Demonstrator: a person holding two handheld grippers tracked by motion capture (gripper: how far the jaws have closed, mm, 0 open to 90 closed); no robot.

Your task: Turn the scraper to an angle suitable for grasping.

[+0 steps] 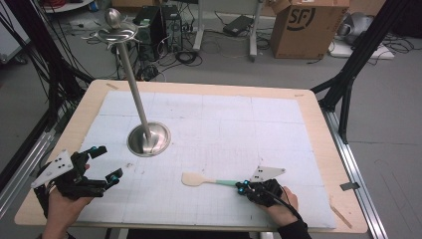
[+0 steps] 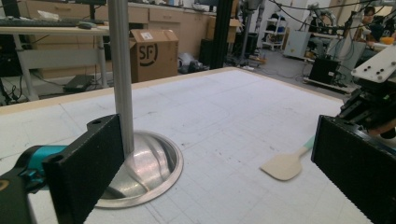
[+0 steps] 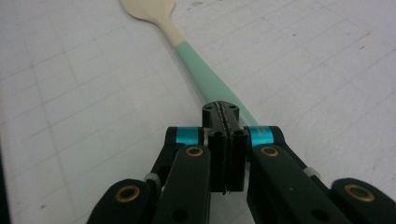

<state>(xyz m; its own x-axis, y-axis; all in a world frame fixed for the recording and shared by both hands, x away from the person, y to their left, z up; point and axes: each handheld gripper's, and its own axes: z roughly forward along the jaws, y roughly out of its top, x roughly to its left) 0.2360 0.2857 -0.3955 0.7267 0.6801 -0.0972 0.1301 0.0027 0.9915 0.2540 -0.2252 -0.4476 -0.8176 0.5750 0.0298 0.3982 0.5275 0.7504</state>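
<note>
Right gripper point(image 3: 224, 114): my jaws are pressed together, tips at the spatula's point(image 1: 205, 180) mint handle end.
Spatula: flat on the mat, near the metal stand point(image 1: 148, 139).
Left gripper point(image 1: 105, 165): jaws apart, holding nothing.

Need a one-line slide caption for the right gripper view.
Right tool shut on the mint-green handle of a spatula, cream blade pointing away across the white gridded mat.

The spatula point(image 1: 206, 180) lies on the table point(image 1: 318, 124), right of and nearer than the stand point(image 1: 148, 139), apparently flat.
</note>
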